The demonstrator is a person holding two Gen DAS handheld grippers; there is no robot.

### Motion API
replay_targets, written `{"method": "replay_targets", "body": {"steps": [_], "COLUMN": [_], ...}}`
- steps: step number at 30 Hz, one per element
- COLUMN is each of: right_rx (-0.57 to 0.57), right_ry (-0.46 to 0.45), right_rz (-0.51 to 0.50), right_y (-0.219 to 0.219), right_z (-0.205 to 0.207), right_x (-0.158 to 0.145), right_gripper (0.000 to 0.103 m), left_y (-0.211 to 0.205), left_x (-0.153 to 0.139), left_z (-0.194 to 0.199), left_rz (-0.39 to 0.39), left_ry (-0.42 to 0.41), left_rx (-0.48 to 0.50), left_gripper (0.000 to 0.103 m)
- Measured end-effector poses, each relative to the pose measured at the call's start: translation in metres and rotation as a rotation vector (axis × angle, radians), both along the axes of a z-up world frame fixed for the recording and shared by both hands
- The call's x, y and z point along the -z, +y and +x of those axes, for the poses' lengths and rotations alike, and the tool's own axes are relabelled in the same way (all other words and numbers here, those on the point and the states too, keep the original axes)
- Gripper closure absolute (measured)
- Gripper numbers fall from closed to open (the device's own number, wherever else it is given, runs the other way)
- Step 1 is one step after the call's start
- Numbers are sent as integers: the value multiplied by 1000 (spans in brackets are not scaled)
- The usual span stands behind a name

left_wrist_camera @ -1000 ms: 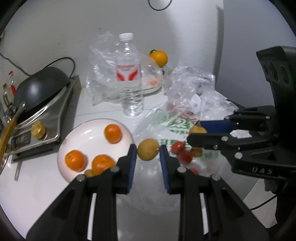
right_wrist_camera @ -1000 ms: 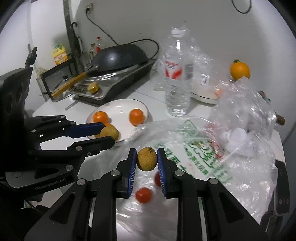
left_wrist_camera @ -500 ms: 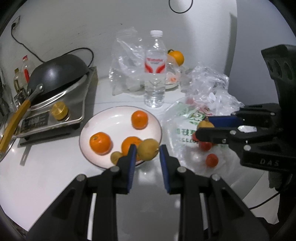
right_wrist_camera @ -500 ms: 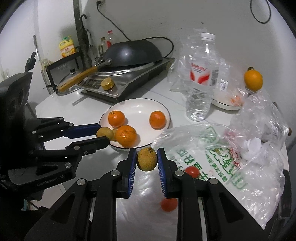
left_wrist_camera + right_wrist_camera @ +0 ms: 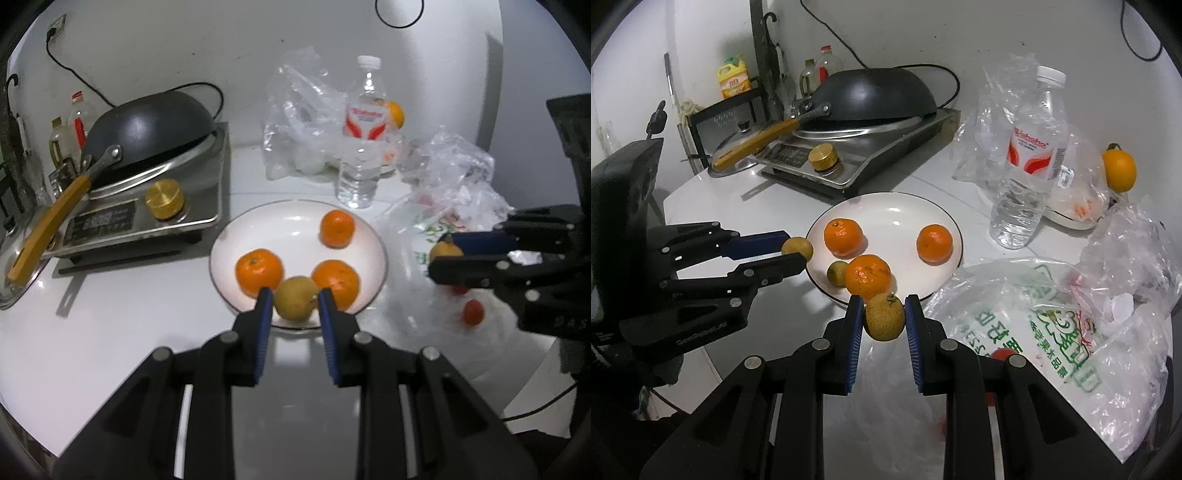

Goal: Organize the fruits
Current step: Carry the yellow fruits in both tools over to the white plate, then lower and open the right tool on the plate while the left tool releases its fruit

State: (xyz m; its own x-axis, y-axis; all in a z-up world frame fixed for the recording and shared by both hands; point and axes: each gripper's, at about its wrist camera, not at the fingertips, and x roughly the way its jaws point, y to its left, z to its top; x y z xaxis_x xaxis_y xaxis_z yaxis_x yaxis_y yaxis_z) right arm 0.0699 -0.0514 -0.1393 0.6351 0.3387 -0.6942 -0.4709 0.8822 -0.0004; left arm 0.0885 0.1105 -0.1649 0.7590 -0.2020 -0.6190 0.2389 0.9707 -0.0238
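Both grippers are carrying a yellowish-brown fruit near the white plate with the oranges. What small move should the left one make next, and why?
Probably lower a little and open. The left gripper holds its yellowish-brown round fruit right at the near rim of the white round plate, between two oranges with a bare patch beyond. The right gripper is shut on its own stemmed brownish fruit, short of the rim.

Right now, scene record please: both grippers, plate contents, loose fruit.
left gripper: shut on yellow-brown fruit, at the plate's near rim
right gripper: shut on stemmed brown fruit, beside the plate
plate: three oranges, one small greenish fruit
plastic bag: red tomatoes on or in it
water bottle: upright behind plate
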Motion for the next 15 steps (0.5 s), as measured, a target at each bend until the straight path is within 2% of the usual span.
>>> {"method": "replay_targets", "body": {"steps": [15], "right_rx": [-4], "right_ry": [36], "right_rz": [-14], "right_y": [10], "right_z": [26], "right_x": [11], "right_gripper": [78], "left_y": [8], "left_x": [20], "left_z": [32], "left_rz": [21], "left_ry": [26], "left_rx": [-5], "left_gripper": [77]}}
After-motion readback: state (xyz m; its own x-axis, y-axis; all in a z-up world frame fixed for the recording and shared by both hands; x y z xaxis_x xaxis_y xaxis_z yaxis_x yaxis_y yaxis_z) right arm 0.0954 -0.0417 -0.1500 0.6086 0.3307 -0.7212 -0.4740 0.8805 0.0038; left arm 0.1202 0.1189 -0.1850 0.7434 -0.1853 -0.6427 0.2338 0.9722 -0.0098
